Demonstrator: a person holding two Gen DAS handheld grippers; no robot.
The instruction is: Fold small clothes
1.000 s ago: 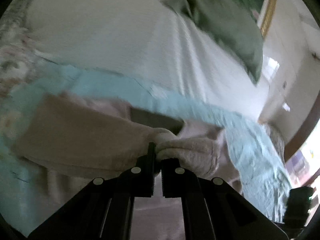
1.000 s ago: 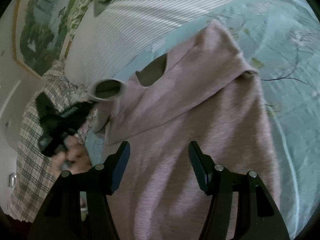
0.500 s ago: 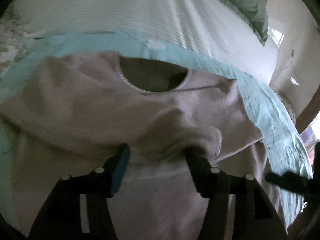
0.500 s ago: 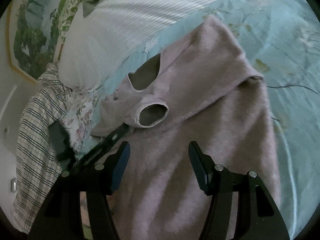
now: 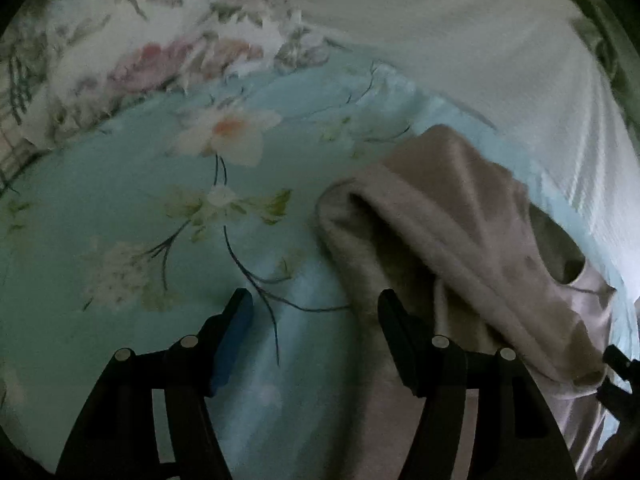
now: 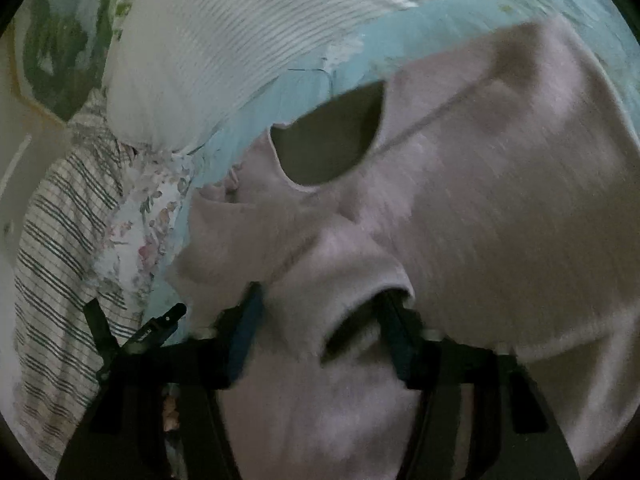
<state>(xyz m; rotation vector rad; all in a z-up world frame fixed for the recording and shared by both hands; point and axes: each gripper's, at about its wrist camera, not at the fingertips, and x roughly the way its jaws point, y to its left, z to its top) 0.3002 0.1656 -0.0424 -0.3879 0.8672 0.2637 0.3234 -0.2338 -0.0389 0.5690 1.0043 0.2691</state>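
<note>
Sweater (image 6: pixel 480 208): pinkish knit lying on the teal sheet (image 5: pixel 120 208), its neck hole (image 6: pixel 328 136) turned toward the white pillow (image 6: pixel 224 48).
Sleeve (image 6: pixel 352 280): one sleeve is laid across the chest below the neck hole, cuff opening just ahead of the right gripper.
Left gripper (image 5: pixel 316 312): jaws wide apart, holding nothing, over bare sheet just beside the sweater's folded edge (image 5: pixel 432 216).
Right gripper (image 6: pixel 324 320): jaws wide apart and low on the cloth; one finger seems to sit at the cuff mouth, but I cannot tell if it is inside.
Done: by the look of it, one sleeve fold.
Left: likely the other sleeve and the body folds; the far side of the sweater still looks spread out.
</note>
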